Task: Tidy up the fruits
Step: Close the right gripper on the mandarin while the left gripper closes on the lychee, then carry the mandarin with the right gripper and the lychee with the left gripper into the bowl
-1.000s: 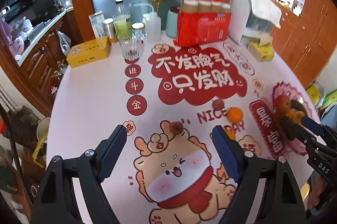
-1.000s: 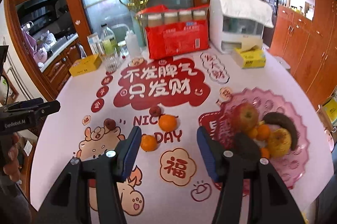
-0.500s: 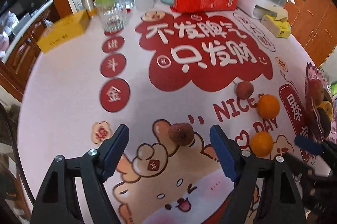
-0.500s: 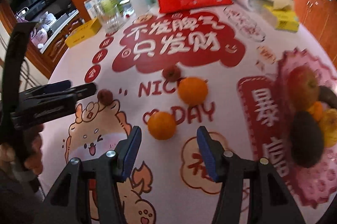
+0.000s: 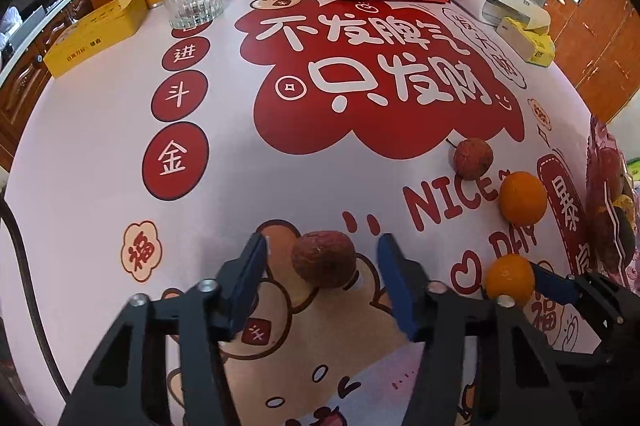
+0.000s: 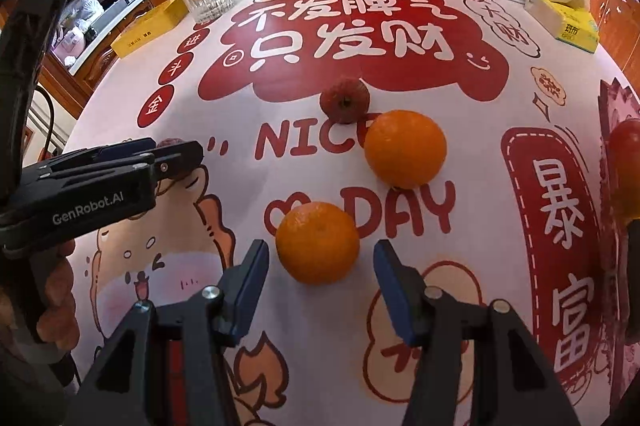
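On the printed tablecloth (image 5: 100, 153) four fruits lie loose: two lychees and two oranges, while the fruit plate (image 5: 600, 161) at the right edge already holds several. Nothing is lifted yet. Compared with a second ago, both grippers sit much lower. The left gripper (image 5: 322, 258) has just been closing around the near lychee (image 5: 323, 258), gaps showing either side. The right gripper (image 6: 318, 258) brackets the near orange (image 6: 317, 242), jaws apart.
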Motion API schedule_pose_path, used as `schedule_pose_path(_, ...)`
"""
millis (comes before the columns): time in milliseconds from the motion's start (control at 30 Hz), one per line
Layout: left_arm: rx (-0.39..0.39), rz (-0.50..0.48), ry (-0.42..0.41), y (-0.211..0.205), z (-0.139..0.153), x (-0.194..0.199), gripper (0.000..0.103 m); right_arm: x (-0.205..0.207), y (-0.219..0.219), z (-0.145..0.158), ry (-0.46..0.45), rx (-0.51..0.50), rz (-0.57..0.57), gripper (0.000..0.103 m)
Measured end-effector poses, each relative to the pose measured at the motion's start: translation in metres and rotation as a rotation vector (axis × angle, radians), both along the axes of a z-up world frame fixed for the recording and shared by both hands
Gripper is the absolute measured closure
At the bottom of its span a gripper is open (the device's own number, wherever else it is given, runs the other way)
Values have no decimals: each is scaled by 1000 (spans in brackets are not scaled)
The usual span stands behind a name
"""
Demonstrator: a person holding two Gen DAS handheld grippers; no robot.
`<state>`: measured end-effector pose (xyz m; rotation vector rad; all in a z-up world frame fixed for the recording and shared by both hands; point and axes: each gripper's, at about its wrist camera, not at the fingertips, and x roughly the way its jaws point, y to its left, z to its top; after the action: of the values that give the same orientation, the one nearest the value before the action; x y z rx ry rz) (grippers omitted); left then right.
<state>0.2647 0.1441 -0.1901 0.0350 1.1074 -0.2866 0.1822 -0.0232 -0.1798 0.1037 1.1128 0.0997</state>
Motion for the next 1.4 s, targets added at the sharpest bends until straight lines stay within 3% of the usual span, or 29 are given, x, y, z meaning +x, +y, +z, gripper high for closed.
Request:
schedule_pose_path(33,-4,1,1,0,-1,0,57,1,1,0,-4,0,5,50)
schedule_pose_path(100,-5,5,13,0,-5,1,73,1,2,-1,-13,-8,8,58)
schedule_pose_path(167,-3,14,8,-1,-5,0,73,2,1,-1,-19,1,13,63)
schedule_pose_path(367,12,12,0,-3,2,-8,75,-2,-4,0,-3,17,5,65)
schedule_pose_path(533,-9,8,-44,-2,37,-21,75,-16,-8,20,-44,25,-2,65)
schedule_pose_path(633,-64,4,-80,-2,70,-33,75,-29,-12,39,-84,37,-6,65)
schedule_pose_path(800,-93,-34,-148,-15,118,-60,75,-57,-21,76,-160,50,-13,65)
schedule_pose_path(1067,-136,-135,-222,-63,174,-114,75,-112,-60,132,-283,50,-71,65)
schedule_pose_path(1400,-139,-260,-245,-159,191,-158,75,-153,-144,152,-305,32,-161,65)
